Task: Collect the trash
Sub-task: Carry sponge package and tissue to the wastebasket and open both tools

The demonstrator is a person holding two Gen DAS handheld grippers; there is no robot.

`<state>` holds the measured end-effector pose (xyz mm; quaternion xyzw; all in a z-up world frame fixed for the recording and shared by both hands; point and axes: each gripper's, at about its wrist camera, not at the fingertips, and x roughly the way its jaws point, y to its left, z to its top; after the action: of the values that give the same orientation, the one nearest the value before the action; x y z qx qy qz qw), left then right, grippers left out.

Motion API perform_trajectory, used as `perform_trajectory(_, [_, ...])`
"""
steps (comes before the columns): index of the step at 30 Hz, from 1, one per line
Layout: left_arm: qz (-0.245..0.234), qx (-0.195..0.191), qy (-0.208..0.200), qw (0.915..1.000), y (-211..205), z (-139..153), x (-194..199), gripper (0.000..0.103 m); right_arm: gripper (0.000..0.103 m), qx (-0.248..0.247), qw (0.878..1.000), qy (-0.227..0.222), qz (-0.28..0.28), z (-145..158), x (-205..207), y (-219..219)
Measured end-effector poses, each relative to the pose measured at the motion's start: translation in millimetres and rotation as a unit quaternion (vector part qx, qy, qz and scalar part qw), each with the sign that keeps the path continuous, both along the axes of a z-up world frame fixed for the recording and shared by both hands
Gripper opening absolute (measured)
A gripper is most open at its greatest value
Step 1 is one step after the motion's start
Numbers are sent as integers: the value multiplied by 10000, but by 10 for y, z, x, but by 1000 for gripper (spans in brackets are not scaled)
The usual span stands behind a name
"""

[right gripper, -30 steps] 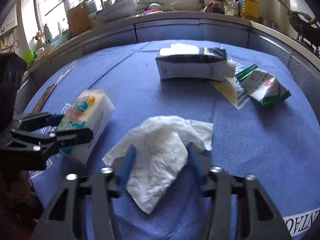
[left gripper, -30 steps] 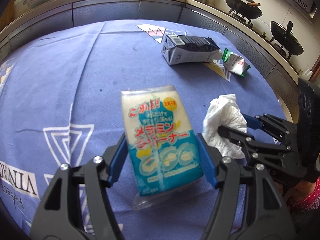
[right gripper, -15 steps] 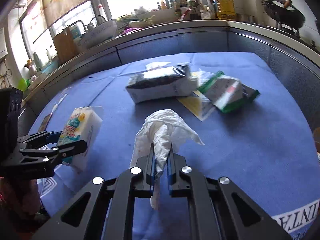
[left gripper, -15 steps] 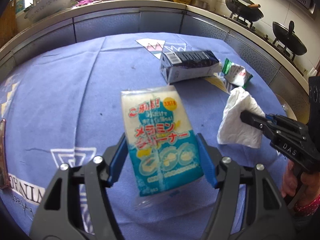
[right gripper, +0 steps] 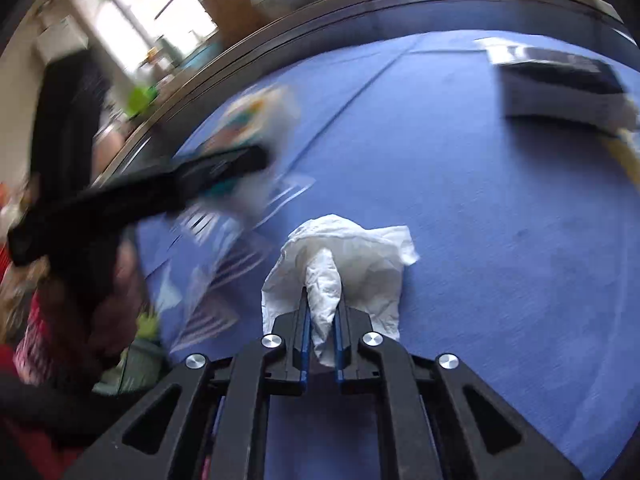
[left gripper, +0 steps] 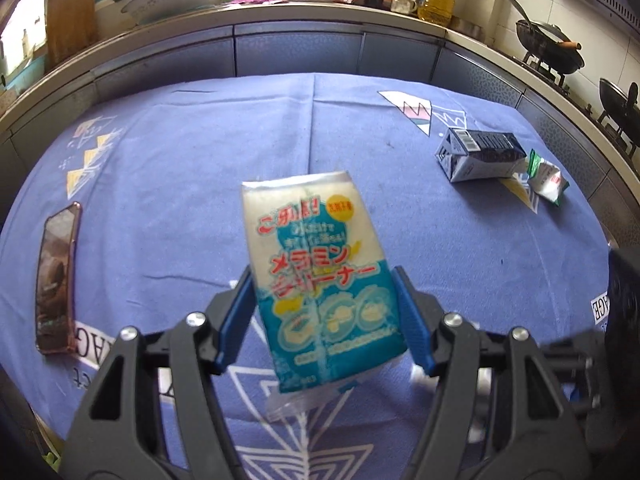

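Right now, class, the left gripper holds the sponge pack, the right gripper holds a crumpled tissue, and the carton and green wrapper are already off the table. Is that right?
Not quite. The carton and green wrapper still lie on the table, as the left wrist view shows. The rest stands: the left gripper holds the sponge pack, and the right gripper holds the tissue.
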<state>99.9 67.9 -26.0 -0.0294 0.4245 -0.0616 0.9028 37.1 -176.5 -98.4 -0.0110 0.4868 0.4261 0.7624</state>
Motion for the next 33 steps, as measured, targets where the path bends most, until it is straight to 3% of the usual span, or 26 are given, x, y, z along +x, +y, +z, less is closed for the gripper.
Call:
perform_trajectory(2, [-38,-66,58,10000,-42,-17,14,64,8,101,9998,-116,-157,90,-82,-158])
perform_trajectory(5, [-360,-25,120,9993,-281,-27,32,64,8,373,9908,-242,-1282,218,6,-789])
perform_trajectory(8, [-1019,-72,233,9945,-767,-27,102,64,8,620,9665,-344,-2467,301,0,-1540])
perform_trajectory(10, [-1613,-71,262,9865,-1240,-1,137,64,8,746,9465,-448,-3107,372,-25,-2028])
perform_trajectory(15, [-3150,-259,333,9482,-2601,160,153,64,8,714,8863,-767,-4512,457,-261,-3141])
perform_trajectory(21, [-4257,-349,518,9027,-4113,195,187,64,8,353,8101,-939,-5776,307,-396,-4214])
perform_trajectory(24, [-4503,-403,744,8889,-4710,156,256,64,9,238,7861,-920,-6107,199,-384,-4559])
perform_trajectory(26, [-4591,-444,850,8832,-5022,100,328,66,10,185,7783,-839,-6220,97,-362,-4733])
perform_trajectory(28, [-4637,-485,994,8791,-5281,28,382,67,14,151,7736,-766,-6288,46,-309,-4826])
perform_trajectory(29, [-4679,-504,1071,8758,-5387,-13,403,69,23,115,7724,-762,-6304,24,-280,-4854])
perform_trajectory(30, [-4717,-495,1158,8727,-5488,-59,424,72,40,114,7713,-785,-6315,1,-255,-4882])
perform_trajectory(32, [-4672,-400,1283,8739,-5609,-135,462,76,60,162,7658,-853,-6372,-21,-238,-4934])
perform_trajectory(33, [-4629,-366,1334,8756,-5656,-173,481,76,62,170,7640,-902,-6386,-16,-251,-4965])
